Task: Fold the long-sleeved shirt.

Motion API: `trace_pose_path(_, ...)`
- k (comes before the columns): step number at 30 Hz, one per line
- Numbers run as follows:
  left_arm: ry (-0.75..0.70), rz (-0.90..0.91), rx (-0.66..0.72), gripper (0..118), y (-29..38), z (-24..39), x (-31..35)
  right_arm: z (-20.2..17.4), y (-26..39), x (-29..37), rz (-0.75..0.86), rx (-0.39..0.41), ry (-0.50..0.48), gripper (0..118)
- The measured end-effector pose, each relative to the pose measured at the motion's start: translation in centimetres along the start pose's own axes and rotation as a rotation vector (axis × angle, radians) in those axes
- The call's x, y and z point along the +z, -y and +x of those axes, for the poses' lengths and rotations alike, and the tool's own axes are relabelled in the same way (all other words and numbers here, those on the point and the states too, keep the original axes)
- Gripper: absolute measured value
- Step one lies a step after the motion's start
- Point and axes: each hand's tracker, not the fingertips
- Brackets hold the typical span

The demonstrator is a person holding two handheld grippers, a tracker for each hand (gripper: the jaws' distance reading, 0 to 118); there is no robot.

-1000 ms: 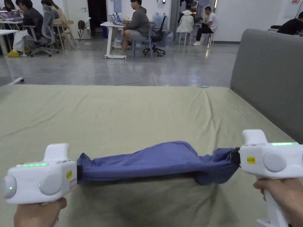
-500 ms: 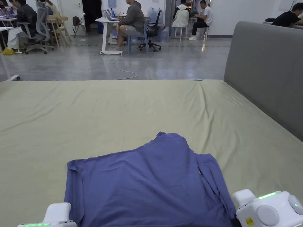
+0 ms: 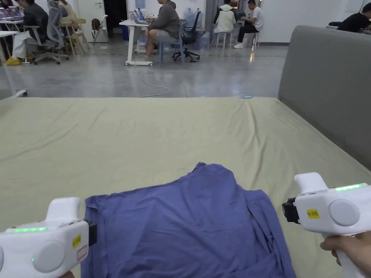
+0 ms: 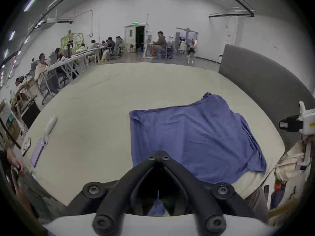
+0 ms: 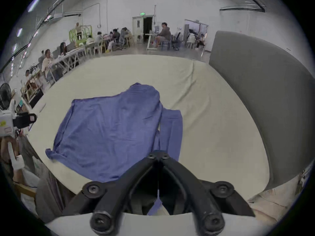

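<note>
- two white hand-held grippers sit at the near edge of the head view, the left gripper (image 3: 91,233) at about 7 o'clock and the right gripper (image 3: 288,210) at about 4 o'clock.
- in the left gripper view the left gripper's (image 4: 158,157) black jaws meet at the tips with nothing between them; blue cloth lies below and beyond them.
- in the right gripper view the right gripper's (image 5: 158,156) jaws are likewise closed tip to tip, and empty.
- the blue long-sleeved shirt (image 3: 188,231) lies spread on the olive sheet (image 3: 145,141) of the bed, toward 6 o'clock in the head view, between the two grippers.
- its far edge rises to a bunched point (image 3: 206,167) at the shirt's 12 o'clock.
- a sleeve (image 3: 266,224) lies folded along the shirt's 3 o'clock side, with another flap of cloth down its 9 o'clock side.
- in the right gripper view the shirt's (image 5: 110,130) near edge reaches the edge of the bed.
- a grey padded headboard (image 3: 326,83) stands along the bed at 3 o'clock.
- a hand (image 3: 347,249) grips the right gripper's handle at 4 o'clock.
- beyond the bed, at 12 o'clock, people (image 3: 165,21) sit at desks on a shiny grey floor (image 3: 203,79).
- some small items (image 4: 49,125) lie on the sheet at 9 o'clock in the left gripper view; what they are is unclear.
</note>
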Motion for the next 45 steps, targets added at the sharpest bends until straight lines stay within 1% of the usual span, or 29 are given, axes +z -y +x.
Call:
trace_pose_path(2, 0.019, -0.007, 0.027, 0, -1.8, -0.7, -1.3, -0.5, -0.4, -1.0, -0.022, 0.025, -0.023, 0)
trace_pose_path(4, 0.022, -0.004, 0.026, 0, -3.7, -1.1, -2.8, -1.3, -0.7, -2.0, -0.019, 0.024, -0.029, 0)
trace_pose_path(6, 0.012, -0.011, 0.016, 0, -5.8, -1.9, -5.3, -1.3, -0.9, -2.7, -0.033, 0.022, -0.046, 0)
trace_pose_path(8, -0.002, -0.028, 0.044, 0, -8.0, -3.0, -9.0, -1.7, -1.2, -4.0, -0.047, 0.023, -0.058, 0)
trace_pose_path(9, -0.024, -0.053, 0.041, 22, -8.9, -3.7, -11.0, -1.7, -1.4, -4.5, -0.054, 0.022, -0.060, 0)
trace_pose_path(11, -0.077, -0.158, 0.039, 89, -10.6, -4.8, -16.1, -2.3, -1.7, -6.0, -0.070, 0.022, -0.062, 0)
trace_pose_path(12, -0.107, -0.192, 0.026, 110, -11.0, -5.3, -18.1, -2.5, -1.8, -6.6, -0.076, 0.023, -0.065, 0)
trace_pose_path(13, -0.101, -0.213, 0.007, 109, -11.4, -6.0, -20.2, -2.2, -2.1, -7.2, -0.083, 0.019, -0.073, 0)
trace_pose_path(16, -0.135, -0.297, 0.017, 108, -12.1, -7.4, -25.3, -2.4, -3.0, -9.2, -0.105, 0.004, -0.112, 0)
trace_pose_path(19, -0.161, -0.328, 0.025, 106, -11.9, -8.1, -28.5, -2.2, -4.8, -11.1, -0.109, 0.004, -0.116, 0)
trace_pose_path(23, -0.184, -0.416, 0.001, 95, -10.1, -7.8, -31.0, -0.8, -9.4, -14.7, -0.099, 0.006, -0.081, 0)
trace_pose_path(24, -0.188, -0.405, -0.010, 89, -9.6, -7.5, -30.8, -0.4, -10.7, -15.8, -0.093, 0.005, -0.075, 0)
trace_pose_path(25, -0.212, -0.315, -0.029, 72, -9.5, -7.4, -29.8, 0.2, -12.4, -17.1, -0.082, -0.002, -0.060, 0)
trace_pose_path(26, -0.155, -0.320, -0.024, 48, -9.5, -6.8, -29.1, 0.6, -13.9, -18.6, -0.082, -0.009, -0.050, 0)
trace_pose_path(27, -0.160, -0.317, -0.026, 0, -9.5, -6.5, -28.4, 0.9, -15.0, -20.0, -0.091, -0.011, -0.049, 0)
trace_pose_path(28, -0.185, -0.289, -0.063, 0, -9.6, -6.3, -27.5, 1.3, -16.3, -21.9, -0.112, -0.026, -0.045, 13)
trace_pose_path(29, -0.117, -0.280, -0.049, 0, -9.6, -6.2, -26.8, 1.6, -17.3, -23.5, -0.133, -0.025, -0.050, 44)
trace_pose_path(30, -0.103, -0.296, -0.020, 0, -9.5, -6.1, -26.3, 1.8, -18.0, -25.1, -0.158, -0.013, -0.060, 86)
trace_pose_path(31, -0.106, -0.289, -0.016, 0, -9.6, -5.9, -26.2, 1.8, -18.4, -27.0, -0.169, -0.020, -0.052, 99)
trace_pose_path(33, -0.089, -0.277, -0.013, 0, -9.3, -5.9, -25.4, 1.9, -18.9, -30.0, -0.244, -0.007, -0.037, 97)
trace_pose_path(35, -0.066, -0.282, 0.029, 0, -9.2, -6.2, -25.3, 1.7, -19.0, -32.8, -0.328, 0.011, -0.063, 96)
trace_pose_path(37, -0.057, -0.290, 0.068, 0, -9.3, -6.4, -25.0, 0.8, -18.4, -34.7, -0.391, 0.070, -0.031, 96)
trace_pose_path(39, -0.057, -0.299, 0.060, 0, -9.4, -6.6, -25.3, -0.2, -17.7, -36.4, -0.458, 0.121, -0.016, 96)
trace_pose_path(40, -0.062, -0.299, 0.050, 0, -9.5, -6.5, -25.2, -0.9, -17.2, -37.2, -0.481, 0.132, -0.004, 90)
trace_pose_path(41, -0.064, -0.297, 0.044, 0, -9.6, -6.5, -25.1, -1.4, -16.9, -37.7, -0.468, 0.129, -0.010, 80)
trace_pose_path(42, -0.064, -0.296, 0.044, 0, -9.7, -6.5, -25.0, -1.8, -16.6, -37.6, -0.443, 0.106, -0.053, 68)
trace_pose_path(43, -0.062, -0.298, 0.047, 0, -9.8, -6.4, -25.0, -2.4, -16.7, -37.5, -0.441, 0.118, -0.005, 66)
trace_pose_path(44, -0.055, -0.299, 0.048, 0, -10.0, -6.4, -25.0, -2.6, -16.8, -36.9, -0.435, 0.122, -0.006, 52)
trace_pose_path(45, -0.053, -0.297, 0.047, 0, -10.1, -6.3, -24.9, -2.5, -17.0, -36.4, -0.421, 0.106, -0.046, 11)
